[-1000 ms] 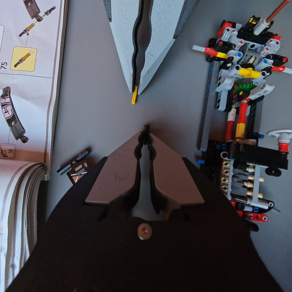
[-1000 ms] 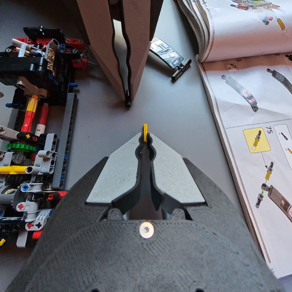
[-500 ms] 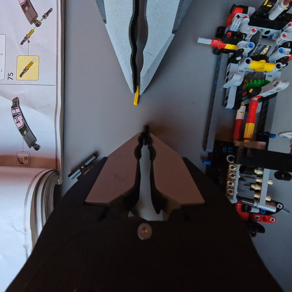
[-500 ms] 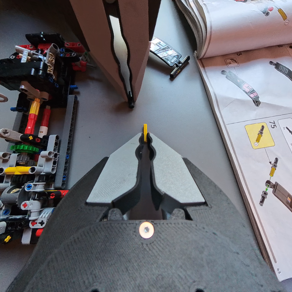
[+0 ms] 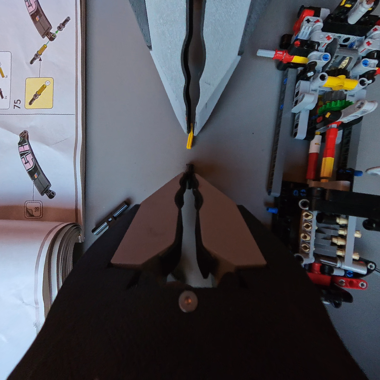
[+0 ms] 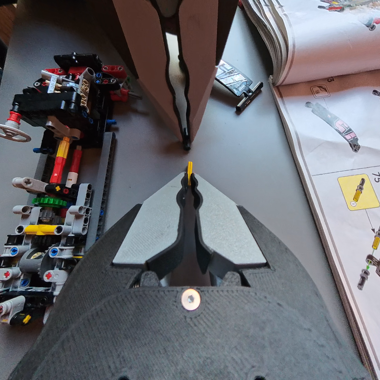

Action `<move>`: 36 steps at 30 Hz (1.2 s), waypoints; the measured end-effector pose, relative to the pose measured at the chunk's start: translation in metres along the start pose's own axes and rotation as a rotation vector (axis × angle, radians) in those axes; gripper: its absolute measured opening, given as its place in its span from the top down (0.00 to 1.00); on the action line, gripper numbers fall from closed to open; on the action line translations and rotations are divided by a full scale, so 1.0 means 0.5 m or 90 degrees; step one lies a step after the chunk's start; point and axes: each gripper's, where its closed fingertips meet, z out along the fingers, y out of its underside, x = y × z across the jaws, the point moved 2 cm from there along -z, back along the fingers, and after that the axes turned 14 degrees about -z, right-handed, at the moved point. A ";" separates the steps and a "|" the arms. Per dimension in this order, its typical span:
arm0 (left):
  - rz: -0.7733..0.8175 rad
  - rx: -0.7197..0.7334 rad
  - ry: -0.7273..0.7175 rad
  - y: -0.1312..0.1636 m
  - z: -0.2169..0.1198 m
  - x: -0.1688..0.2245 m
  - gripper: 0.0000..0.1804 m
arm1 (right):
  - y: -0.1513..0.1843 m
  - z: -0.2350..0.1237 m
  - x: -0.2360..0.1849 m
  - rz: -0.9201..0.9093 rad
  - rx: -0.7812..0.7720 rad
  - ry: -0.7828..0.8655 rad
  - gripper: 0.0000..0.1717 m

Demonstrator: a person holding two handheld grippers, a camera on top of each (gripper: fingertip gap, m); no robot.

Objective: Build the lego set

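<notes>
Grey tabletop (image 6: pixel 236 164), printed instruction booklet (image 6: pixel 339 144)

Two grippers — left (image 5: pixel 189 174) and right (image 6: pixel 189 176) — each pinching one piece: one black pin (image 5: pixel 189 167), one yellow axle (image 6: pixel 189 169). One booklet (image 6: pixel 337 144), one brick model (image 6: pixel 61 164), one loose black panel (image 6: pixel 236 82) — all on one grey table (image 6: pixel 236 164).

light: soft, dim-to-moderate, apparently from the upper right | shadows: left gripper (image 5: pixel 189 174) body nearly black, soft warm shadow under its tip | glare: sheen on curved black panel (image 6: pixel 234 81), instruction booklet (image 6: pixel 333 37) pages bright | blur: slight at fingertips | distortion: wide-angle bending at edges
</notes>
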 end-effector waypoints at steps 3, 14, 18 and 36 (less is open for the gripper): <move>-0.016 0.023 0.018 -0.009 0.008 0.006 0.99 | -0.003 0.004 0.001 0.001 -0.003 0.006 1.00; -0.011 0.029 0.065 -0.015 0.012 0.007 0.99 | -0.002 0.007 -0.005 -0.011 -0.009 -0.001 1.00; 0.003 0.019 0.065 -0.017 0.013 0.006 0.99 | -0.001 0.006 -0.006 -0.013 -0.008 -0.002 1.00; -0.009 0.031 0.085 -0.019 0.014 0.005 0.99 | -0.003 0.006 -0.009 -0.026 -0.006 -0.002 1.00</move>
